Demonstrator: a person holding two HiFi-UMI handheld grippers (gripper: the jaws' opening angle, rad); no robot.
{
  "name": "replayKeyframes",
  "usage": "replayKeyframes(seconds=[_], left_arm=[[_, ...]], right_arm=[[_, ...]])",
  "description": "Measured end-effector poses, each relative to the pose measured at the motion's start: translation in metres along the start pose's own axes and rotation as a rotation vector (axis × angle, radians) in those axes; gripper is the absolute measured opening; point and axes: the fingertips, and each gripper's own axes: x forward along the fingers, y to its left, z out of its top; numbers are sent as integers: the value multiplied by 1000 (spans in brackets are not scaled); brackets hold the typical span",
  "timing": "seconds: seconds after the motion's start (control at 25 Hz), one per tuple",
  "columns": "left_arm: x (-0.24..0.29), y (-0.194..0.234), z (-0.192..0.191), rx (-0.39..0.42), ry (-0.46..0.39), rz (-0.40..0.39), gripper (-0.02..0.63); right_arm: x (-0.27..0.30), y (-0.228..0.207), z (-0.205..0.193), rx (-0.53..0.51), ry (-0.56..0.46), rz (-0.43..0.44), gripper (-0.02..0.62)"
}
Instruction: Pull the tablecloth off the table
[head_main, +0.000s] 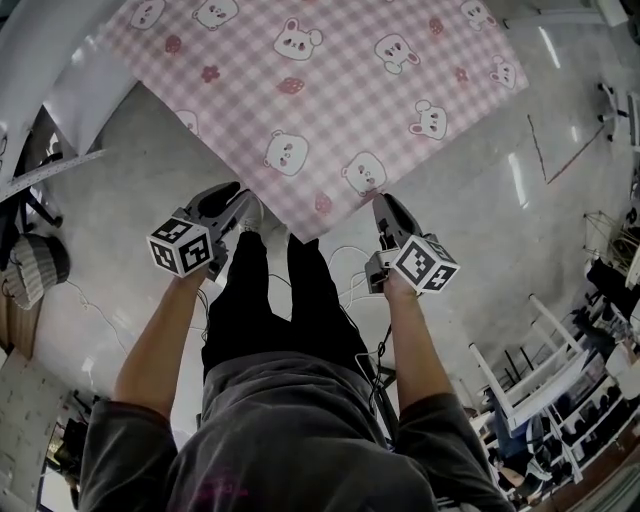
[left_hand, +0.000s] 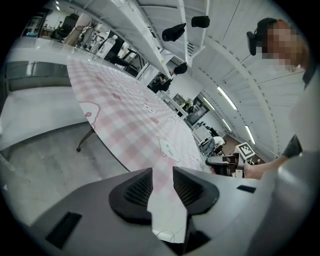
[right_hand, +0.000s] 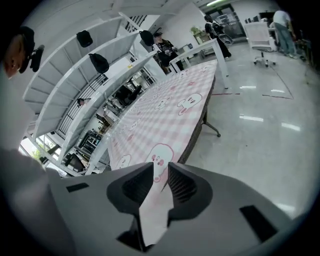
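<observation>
Holds the left gripper (left_hand: 162, 173) clamped on the near edge of a pink-and-white checked fabric tablecloth (left_hand: 131, 112) printed with bear faces and strawberries, leaving only a narrow slot between the ribbed black pads (left_hand: 137, 189), filled by a pale strip of the cloth. Grips likewise with the right gripper (right_hand: 161, 169): closed tight on a fold of the same cloth, with a printed bear face just beyond the tips. In the head view, sets the left gripper (head_main: 236, 200) and the right gripper (head_main: 384, 207) on either side of the cloth's nearest corner, each biting one of the two edges that meet there, with the corner pointing back between them above black trousers (head_main: 268, 292). Carries a black-and-white square-marker cube (head_main: 182, 247) at the rear of the left gripper and another behind the right. Further out, keeps the cloth spread flat along a long table (right_hand: 196, 137), visible only as a dark rim and thin metal legs (left_hand: 86, 139) beneath the fabric. Around and below, glossy grey floor (head_main: 140, 160); beyond the far side, white shelving frames (right_hand: 100, 65).
</observation>
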Motion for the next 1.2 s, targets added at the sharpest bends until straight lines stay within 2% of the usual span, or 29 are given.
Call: replayKeyframes(seconds=[0.2,0.36,0.52,0.72,0.92,1.04,1.2], left_arm=[[11,10,-17,-55,21,-25,186],[21,11,-28,-130,22,-73,241],[33,12,-33,-199,15,-128,262],[46,16,-36,-233,0,-165,261],[47,13,-27,-277,-28,-201,189],[44,12,-25,-301,-31,-203,167],[34,14,-23,-309,-50,-197,84]], right_arm=[[5,-9,-10,45,-11,17,113],[13,-9,-18,77,-3,48,124],[26,-6,-22,92,10,71,124],[35,-7,-27,85,4,88,124],[35,-5,-25,71,9,90,123],[34,-2,-24,68,10,80,120],[35,1,-24,53,1,77,98]])
